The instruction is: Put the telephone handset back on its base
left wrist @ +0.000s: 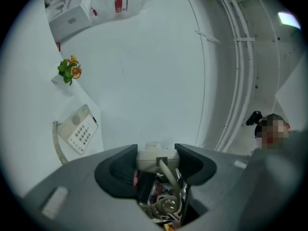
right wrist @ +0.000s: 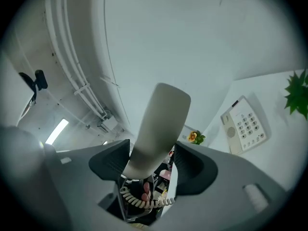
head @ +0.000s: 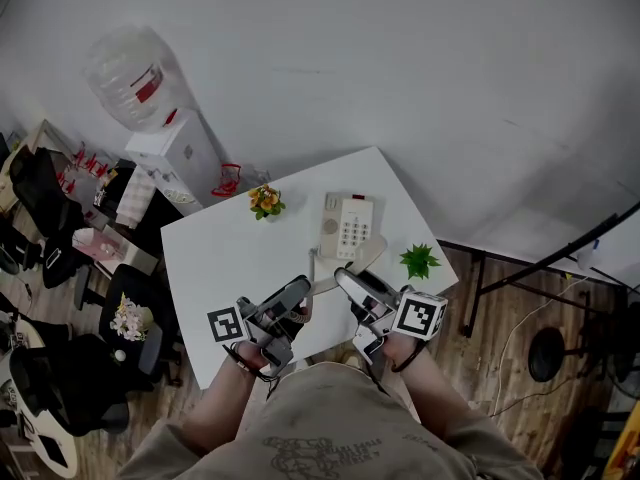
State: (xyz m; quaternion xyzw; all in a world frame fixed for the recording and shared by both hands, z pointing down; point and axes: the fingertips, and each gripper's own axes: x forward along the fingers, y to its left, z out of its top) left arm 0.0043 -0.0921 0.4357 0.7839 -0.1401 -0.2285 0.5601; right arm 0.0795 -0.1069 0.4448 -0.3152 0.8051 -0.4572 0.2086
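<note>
Handset between both grippers, off its base

The left gripper [left wrist: 156, 148] is clenched. Its matte dark-grey, scooped pads press both sides of the smooth beige plastic handset [left wrist: 155, 159] at its blunt cord end. The right gripper [right wrist: 152, 144] stands unclenched round the handset's long, rounded body, which leans on one pad and shows a sliver of gap at the other. The springy coiled cord [right wrist: 144, 200] loops beneath. In the head view both forearms reach forward from the body. The grippers angle inward so that their tips nearly meet over the near edge of the flat white table [head: 225, 258], marker cubes turned outward. The handset spans those tips, near the boxy, keypad-faced telephone base [head: 347, 226] lying flat on the table, and is not seated on it.
</note>
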